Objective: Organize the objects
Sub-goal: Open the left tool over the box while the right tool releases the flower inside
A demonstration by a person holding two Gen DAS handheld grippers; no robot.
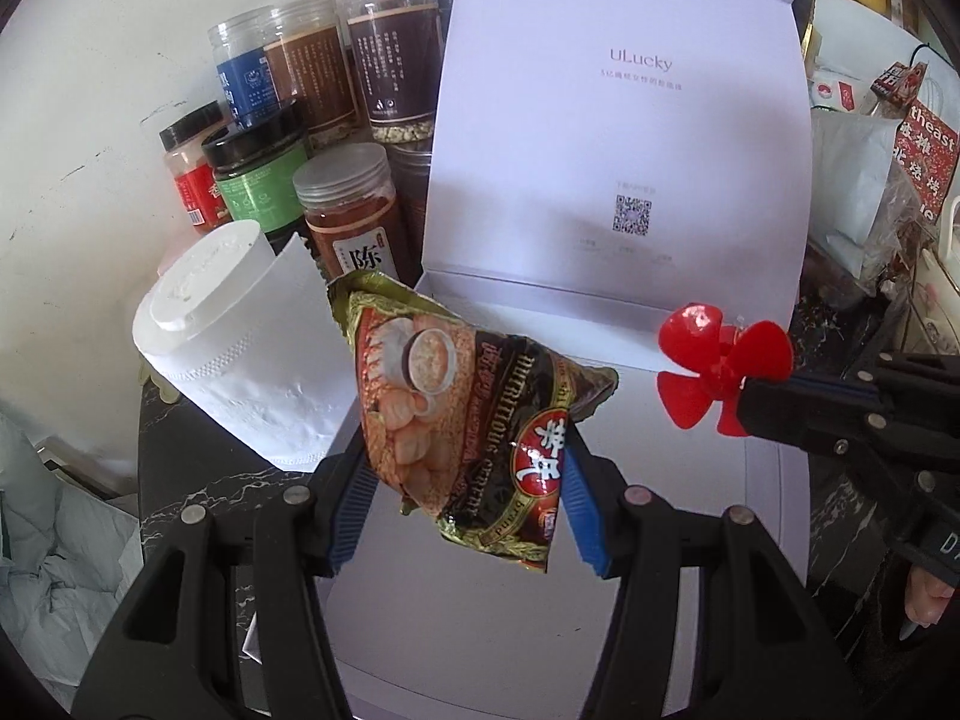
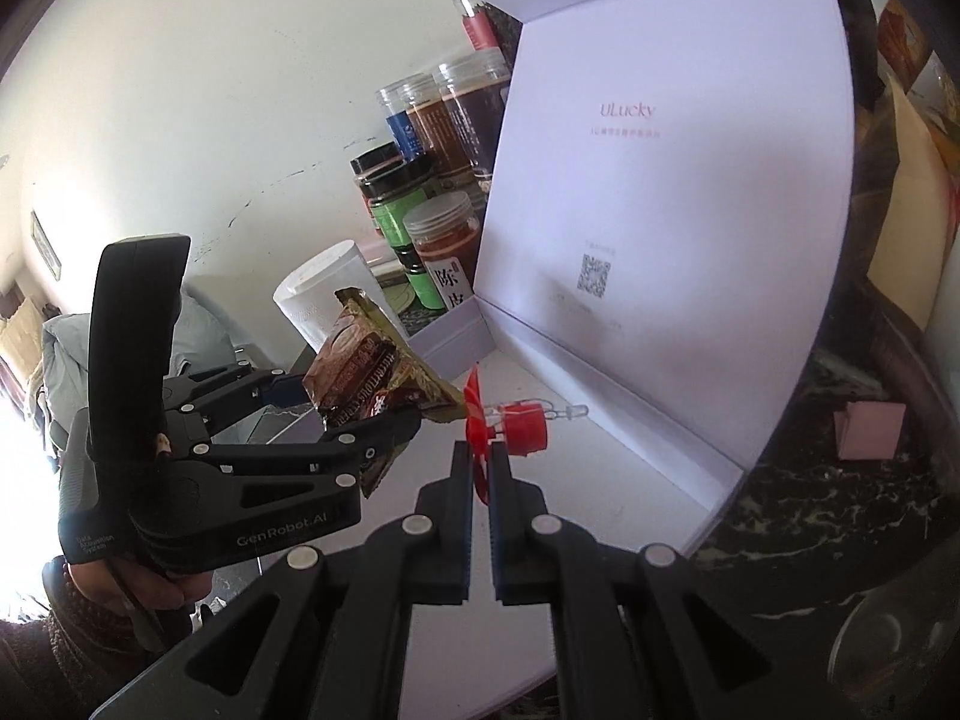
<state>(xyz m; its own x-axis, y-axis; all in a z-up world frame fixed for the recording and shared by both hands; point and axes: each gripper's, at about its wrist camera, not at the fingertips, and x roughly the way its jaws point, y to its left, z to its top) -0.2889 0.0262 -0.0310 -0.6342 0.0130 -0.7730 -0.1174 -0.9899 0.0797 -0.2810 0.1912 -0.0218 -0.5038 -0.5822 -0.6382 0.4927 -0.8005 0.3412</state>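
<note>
A brown and gold cereal sachet (image 1: 462, 408) hangs between the blue pads of my left gripper (image 1: 462, 480), which is shut on its lower half. It hovers over the floor of an open white box (image 1: 480, 630) whose lid (image 1: 618, 150) stands upright behind. My right gripper (image 2: 480, 456) is shut on a blade of a small red propeller toy (image 2: 477, 414), whose red hub (image 2: 525, 426) and clear tip point toward the lid (image 2: 660, 210). In the left wrist view the propeller (image 1: 720, 372) and right gripper (image 1: 756, 408) sit just right of the sachet. The right wrist view shows the left gripper (image 2: 360, 408) with the sachet (image 2: 366, 360).
Several spice jars (image 1: 348, 204) stand against the wall left of the lid. A white paper roll (image 1: 240, 360) lies on the black marble counter (image 1: 180, 480). Bags and packets (image 1: 888, 150) crowd the right side. A pink block (image 2: 870, 429) sits right of the box.
</note>
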